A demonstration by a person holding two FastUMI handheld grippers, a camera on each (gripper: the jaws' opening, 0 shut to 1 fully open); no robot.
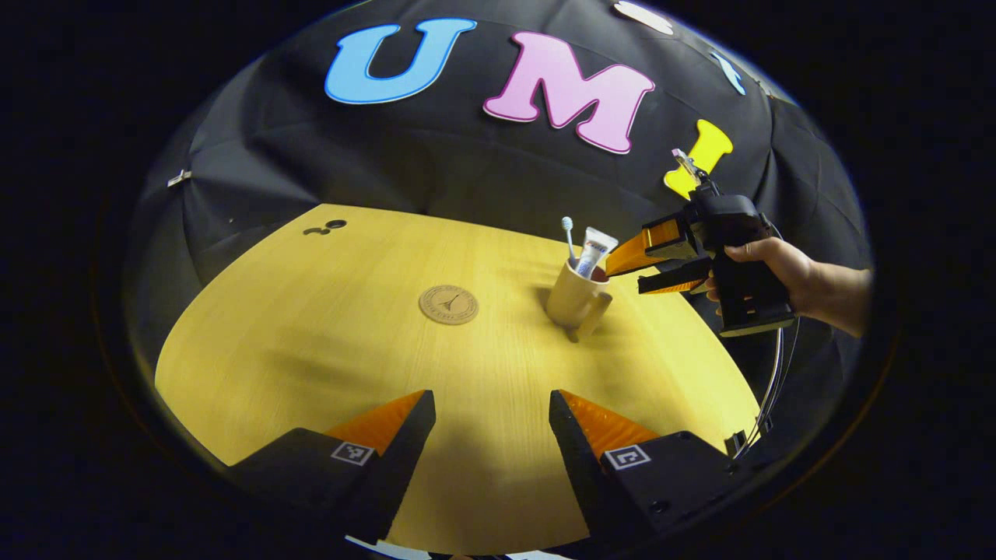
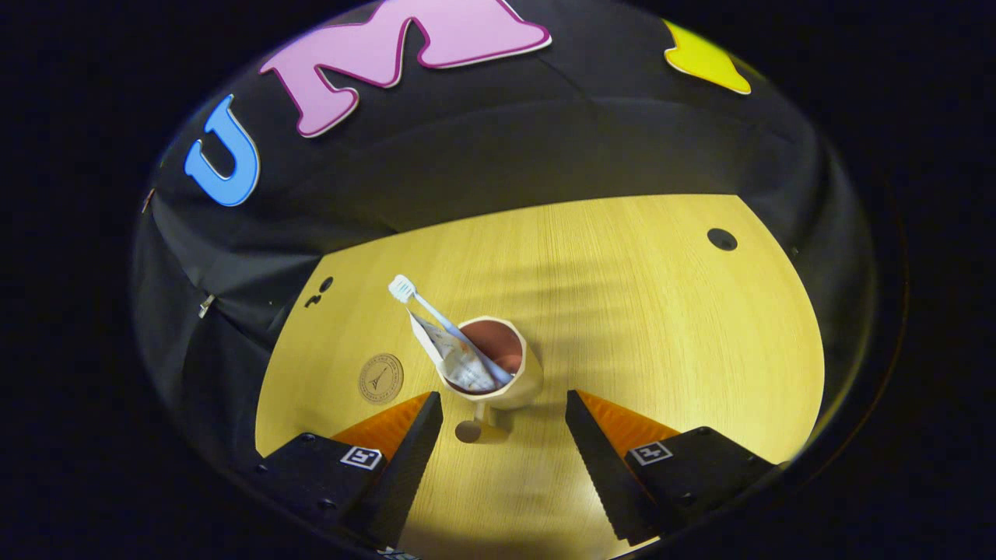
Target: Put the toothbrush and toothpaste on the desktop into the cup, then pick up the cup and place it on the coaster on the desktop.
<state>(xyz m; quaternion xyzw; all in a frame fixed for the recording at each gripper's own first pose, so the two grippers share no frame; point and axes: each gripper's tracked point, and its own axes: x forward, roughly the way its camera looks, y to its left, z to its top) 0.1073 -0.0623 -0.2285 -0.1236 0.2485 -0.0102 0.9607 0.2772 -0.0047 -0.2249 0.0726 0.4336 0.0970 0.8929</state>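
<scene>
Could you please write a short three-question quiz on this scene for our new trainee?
1. True or false: the toothbrush and toothpaste already stand in the cup.
2. Where is the cup? A. on the coaster B. on the bare desktop, apart from the coaster C. held in the air
3. Fill in: the right gripper is ____, its fingers either side of the cup's handle.

Key: 1 true; 2 B; 3 open.

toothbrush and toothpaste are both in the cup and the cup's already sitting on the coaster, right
Not quite. The toothbrush and toothpaste are in the cup, but the cup stands on the bare desktop, apart from the coaster. The right gripper view shows it.
</scene>
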